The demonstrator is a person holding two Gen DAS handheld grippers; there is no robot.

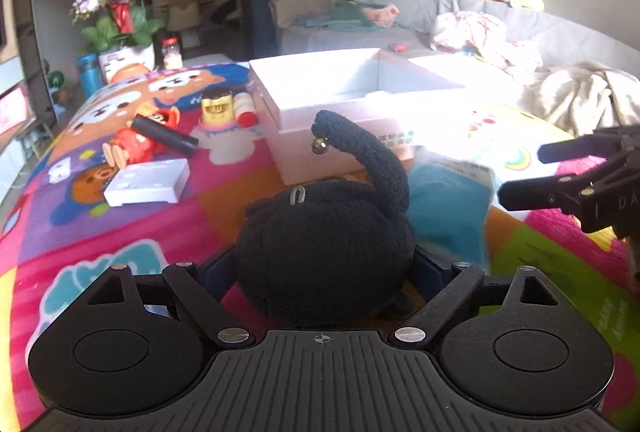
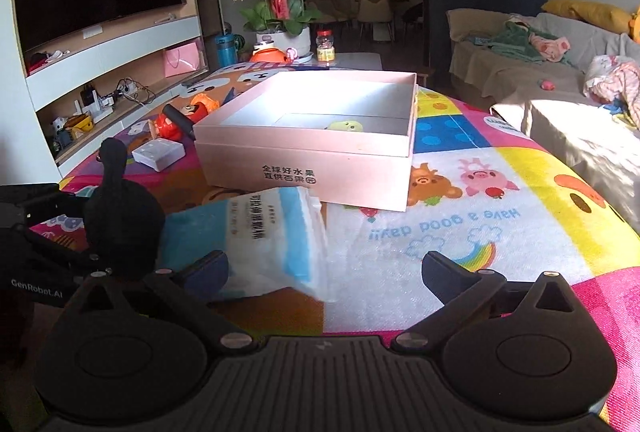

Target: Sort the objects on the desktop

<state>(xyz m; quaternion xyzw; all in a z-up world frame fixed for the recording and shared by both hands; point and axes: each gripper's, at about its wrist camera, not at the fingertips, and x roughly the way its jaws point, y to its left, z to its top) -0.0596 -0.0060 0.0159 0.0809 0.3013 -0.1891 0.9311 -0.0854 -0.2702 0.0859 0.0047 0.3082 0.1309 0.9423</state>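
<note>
My left gripper (image 1: 324, 264) is shut on a black plush toy (image 1: 328, 228) with a curled tail and a small bell; it also shows in the right wrist view (image 2: 124, 216). A pale pink open box (image 1: 320, 103) stands just beyond it, and in the right wrist view (image 2: 304, 155) a green toy (image 2: 346, 125) lies inside. My right gripper (image 2: 324, 268) is open, its fingers either side of a blue and white packet (image 2: 268, 236). It shows at the right of the left wrist view (image 1: 524, 171).
Left of the box lie a red doll (image 1: 136, 143), a black tube (image 1: 166, 133), a white flat box (image 1: 148, 181) and a yellow-capped bottle (image 1: 218, 107) on the colourful mat (image 1: 100, 232). A sofa (image 2: 560, 71) stands at the right, a flower pot (image 2: 280, 27) behind.
</note>
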